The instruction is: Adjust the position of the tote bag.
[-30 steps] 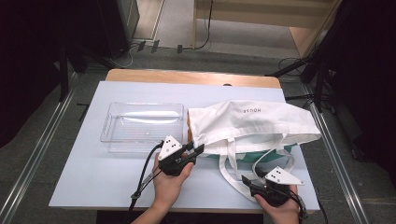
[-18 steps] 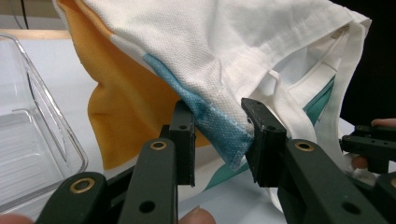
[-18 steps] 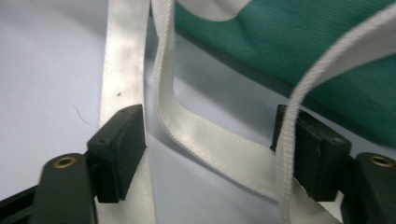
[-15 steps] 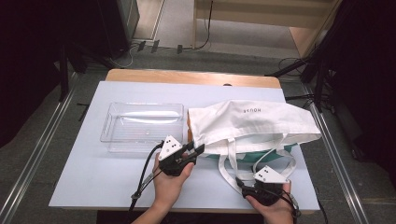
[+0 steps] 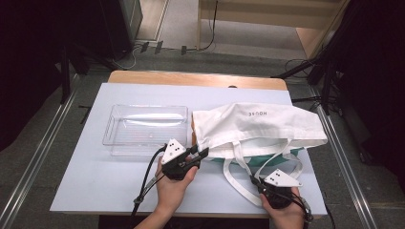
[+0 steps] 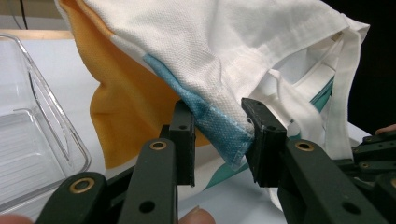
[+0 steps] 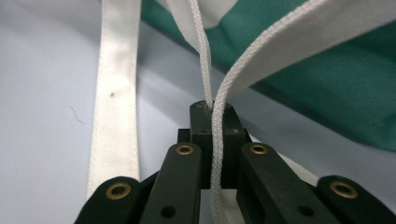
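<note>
I find my right gripper point(image 7: 213, 122), jaws just closed, clamped on a bag strap point(image 7: 243, 65); my left gripper point(image 6: 217, 137) pinches the tote bag's point(image 6: 224, 42) corner.

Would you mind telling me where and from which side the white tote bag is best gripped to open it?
Grip the tote bag at its mouth hem, coming from the table's near edge: the opening and handle strap face that way. The hem corner already sits between the left claw jaws.
</note>
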A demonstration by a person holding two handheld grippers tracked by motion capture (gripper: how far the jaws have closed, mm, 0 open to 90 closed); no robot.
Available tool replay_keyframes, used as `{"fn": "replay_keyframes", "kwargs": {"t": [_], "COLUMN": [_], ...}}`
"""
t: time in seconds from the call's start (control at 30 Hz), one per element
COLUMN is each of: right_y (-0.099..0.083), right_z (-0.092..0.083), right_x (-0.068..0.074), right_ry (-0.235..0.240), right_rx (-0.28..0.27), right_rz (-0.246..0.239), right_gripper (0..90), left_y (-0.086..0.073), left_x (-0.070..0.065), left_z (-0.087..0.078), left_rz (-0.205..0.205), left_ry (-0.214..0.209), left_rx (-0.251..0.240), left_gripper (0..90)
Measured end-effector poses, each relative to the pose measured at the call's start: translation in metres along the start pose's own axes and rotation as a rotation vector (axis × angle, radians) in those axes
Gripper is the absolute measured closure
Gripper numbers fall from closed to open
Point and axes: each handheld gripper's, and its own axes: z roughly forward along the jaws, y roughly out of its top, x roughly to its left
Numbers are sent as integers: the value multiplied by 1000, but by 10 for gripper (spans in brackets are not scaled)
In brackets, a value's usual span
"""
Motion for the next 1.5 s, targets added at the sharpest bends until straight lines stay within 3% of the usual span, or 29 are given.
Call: {"fn": "replay_keyframes", "kwargs": {"t": [0.33,0.83,0.97,1.23,1.5], "right_y": [17,66,88,132,168], "right_z": [-27,-44,-42,-30,-14], "right_x": [2,-3,-8,-24,-40], "right_ry": [28,-23,-48,-58,-94], "right_rx": [-180,-379,-421,-489,-490], "right_rz": [-23,-35,-48,-22,-6], "right_gripper": [896,894,894,894,894], "left_y": [-4,-5,-5,-7,-6], "left_x": [-2,-6,-6,-6,-6], "left_z": [4,4,4,5,4], "left_rz": [-2,55,55,53,52], "left_ry": [-5,12,11,12,1], "left_rx": [20,27,27,30,26], "left_gripper": [614,676,679,684,682]}}
